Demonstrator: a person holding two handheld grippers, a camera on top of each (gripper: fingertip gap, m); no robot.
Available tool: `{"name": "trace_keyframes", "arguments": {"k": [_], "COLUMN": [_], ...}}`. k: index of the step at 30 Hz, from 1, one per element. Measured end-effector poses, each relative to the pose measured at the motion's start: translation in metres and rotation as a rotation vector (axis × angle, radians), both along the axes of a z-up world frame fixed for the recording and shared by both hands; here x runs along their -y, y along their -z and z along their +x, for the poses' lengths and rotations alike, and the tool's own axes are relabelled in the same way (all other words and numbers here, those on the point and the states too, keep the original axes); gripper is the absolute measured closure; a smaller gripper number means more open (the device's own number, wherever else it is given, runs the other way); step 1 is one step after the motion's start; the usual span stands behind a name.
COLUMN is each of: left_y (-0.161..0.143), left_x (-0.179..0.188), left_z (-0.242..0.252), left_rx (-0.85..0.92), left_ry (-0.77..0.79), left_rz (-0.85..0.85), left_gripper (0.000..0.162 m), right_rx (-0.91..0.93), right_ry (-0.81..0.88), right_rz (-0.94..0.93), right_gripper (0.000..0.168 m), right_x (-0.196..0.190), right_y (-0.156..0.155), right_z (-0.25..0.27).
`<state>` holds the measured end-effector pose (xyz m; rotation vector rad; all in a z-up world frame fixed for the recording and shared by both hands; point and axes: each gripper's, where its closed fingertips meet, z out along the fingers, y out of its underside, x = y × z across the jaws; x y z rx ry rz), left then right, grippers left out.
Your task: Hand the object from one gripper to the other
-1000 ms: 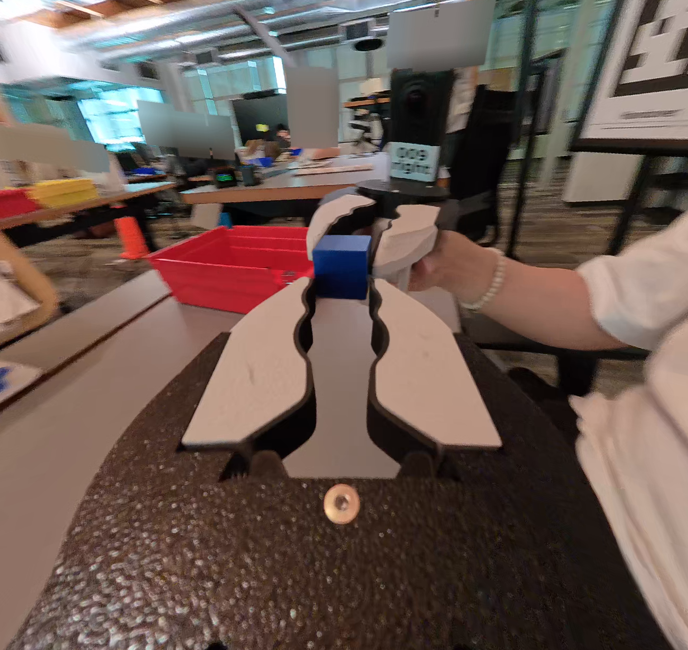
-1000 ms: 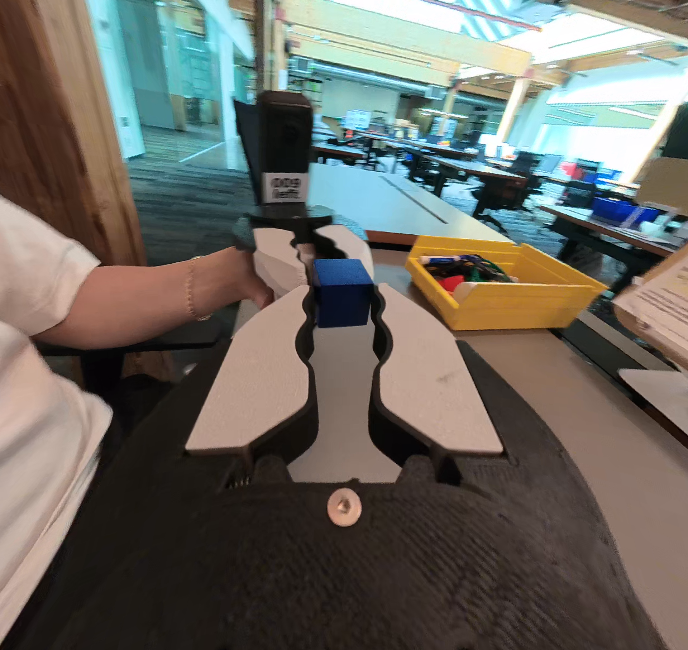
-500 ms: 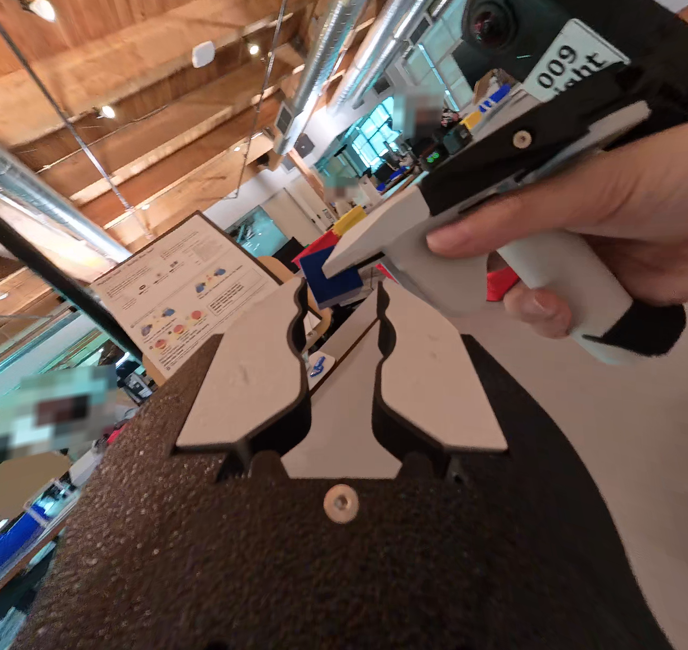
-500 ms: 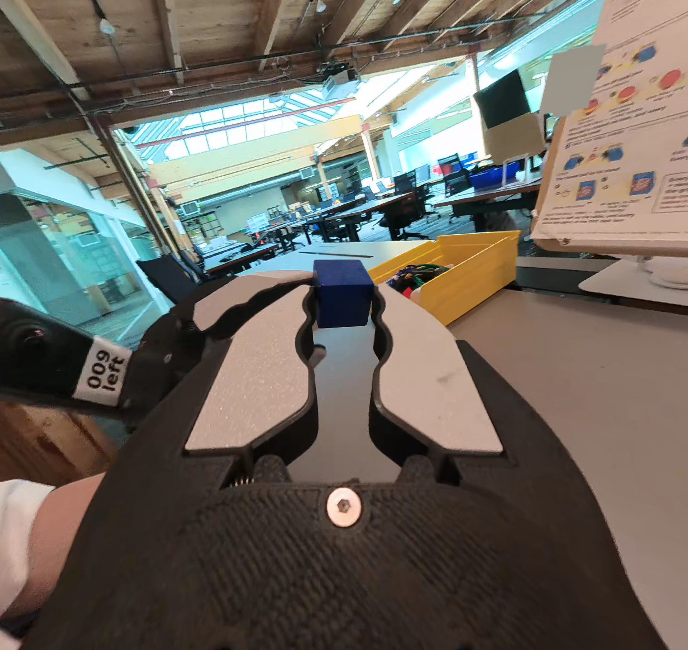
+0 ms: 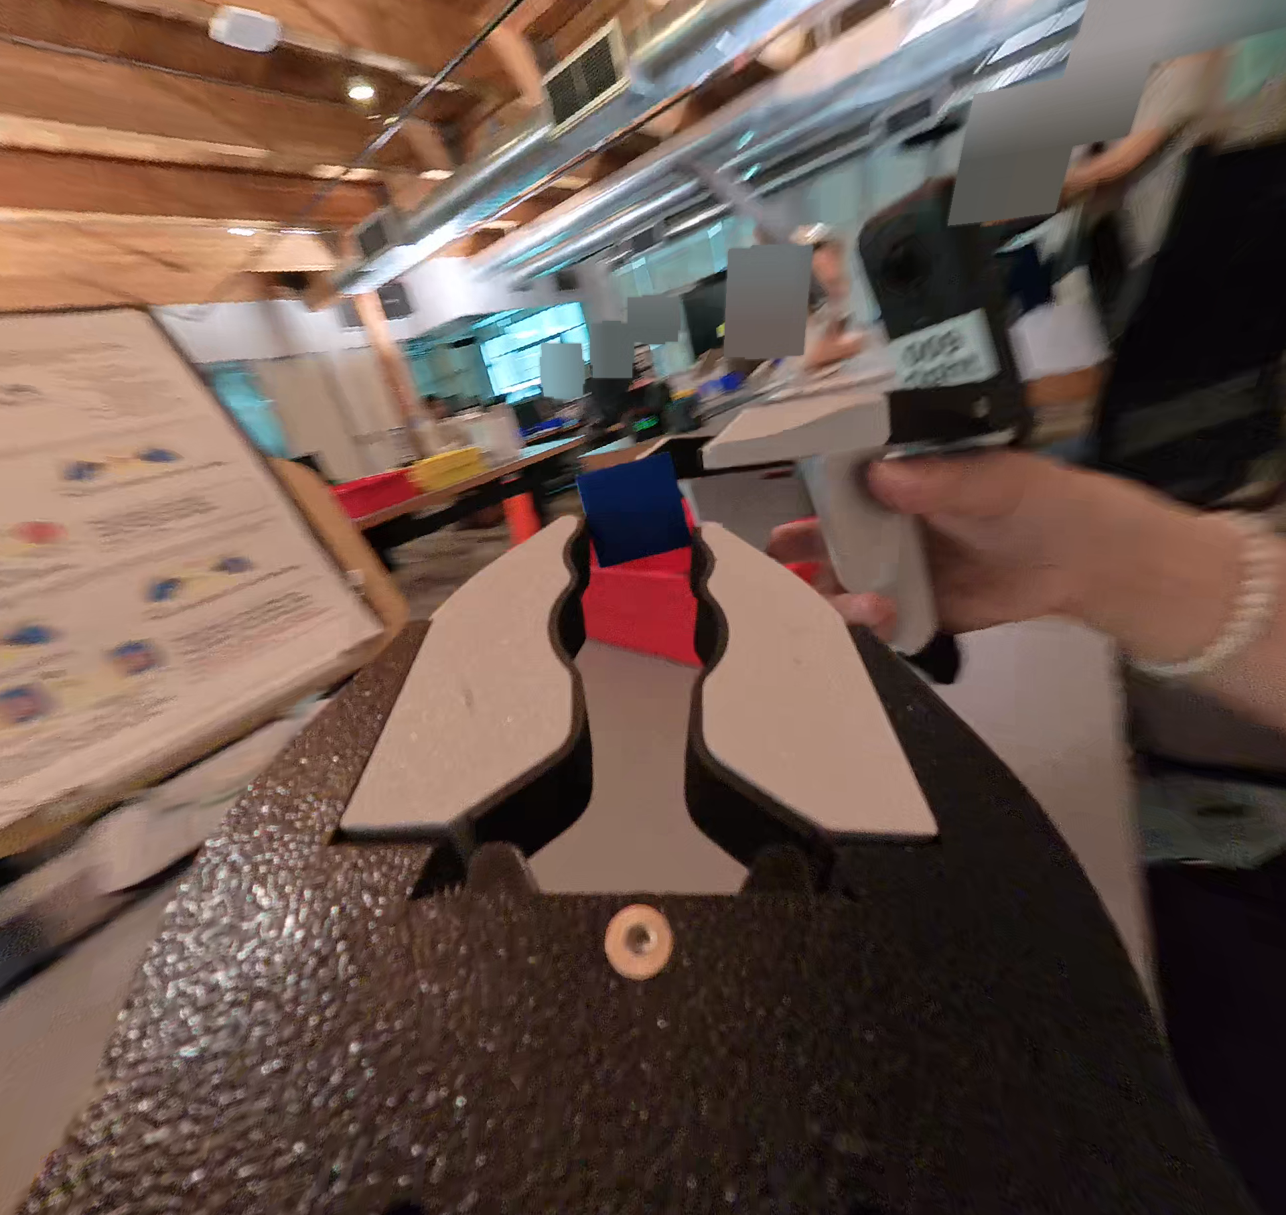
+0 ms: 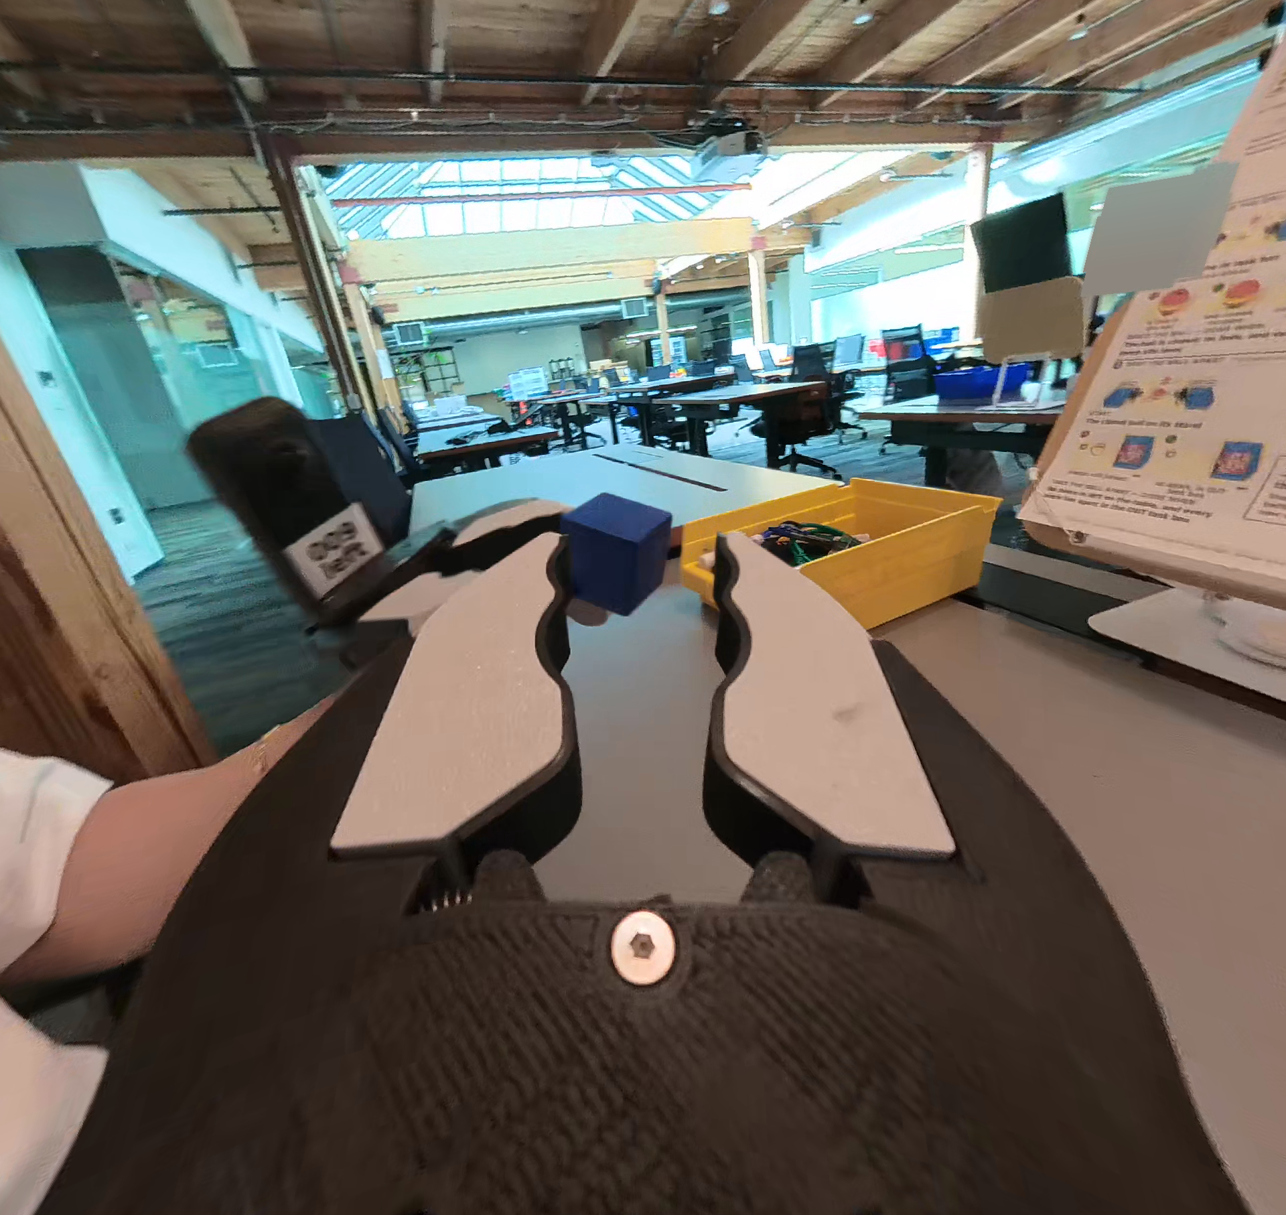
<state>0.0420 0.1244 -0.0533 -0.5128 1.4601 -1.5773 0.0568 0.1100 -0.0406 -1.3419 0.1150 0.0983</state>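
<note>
My left wrist view is smeared by motion: the instruction board [image 5: 139, 555] left of my left gripper [image 5: 637, 541] and the ceiling ducts above it streak, while the fingers stay sharp. The right wrist view is crisp and bright, with daylight from skylights [image 6: 529, 207] ahead of my right gripper [image 6: 640, 555]. Beams bow at both frames' edges.
</note>
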Motion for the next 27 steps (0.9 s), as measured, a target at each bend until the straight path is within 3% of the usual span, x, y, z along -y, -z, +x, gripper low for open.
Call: {"name": "trace_keyframes", "arguments": {"k": [5, 10, 12, 15, 18, 20, 23, 25, 27], "left_y": [-0.009, -0.002, 0.001, 0.002, 0.006, 0.006, 0.006, 0.014, 0.026], "left_x": [0.001, 0.007, 0.011, 0.01, 0.003, -0.003, -0.006, -0.006, -0.004], "left_z": [-0.021, -0.03, -0.029, -0.027, -0.016, -0.01, -0.007, -0.005, -0.005], "left_rx": [-0.061, -0.091, -0.108, -0.121, -0.124, -0.171, -0.346, -0.477, -0.579], "left_ry": [0.395, 0.541, 0.534, 0.517, 0.375, 0.301, 0.286, 0.261, 0.219], "left_rz": [-0.283, -0.299, -0.283, -0.272, -0.217, -0.206, -0.268, -0.274, -0.229], "left_gripper": [0.136, 0.135, 0.135, 0.135, 0.137, 0.135, 0.12, 0.109, 0.108], "right_rx": [0.026, 0.038, 0.066, 0.085, 0.156, 0.304, 0.568, 0.686, 0.776], "right_ry": [-0.166, -0.247, -0.253, -0.245, -0.127, 0.016, 0.164, 0.195, 0.231], "right_rz": [-0.027, -0.028, -0.041, -0.042, -0.084, -0.143, -0.237, -0.314, -0.36], "right_gripper": [0.127, 0.126, 0.138, 0.139, 0.14, 0.14, 0.14, 0.14, 0.14], "right_x": [0.003, -0.004, -0.007, -0.007, -0.01, -0.01, -0.01, -0.013, -0.017], "right_y": [0.004, 0.008, 0.011, 0.009, 0.012, 0.018, 0.024, 0.033, 0.04], "right_z": [-0.017, -0.036, -0.039, -0.039, -0.026, -0.014, -0.006, -0.007, -0.007]}}
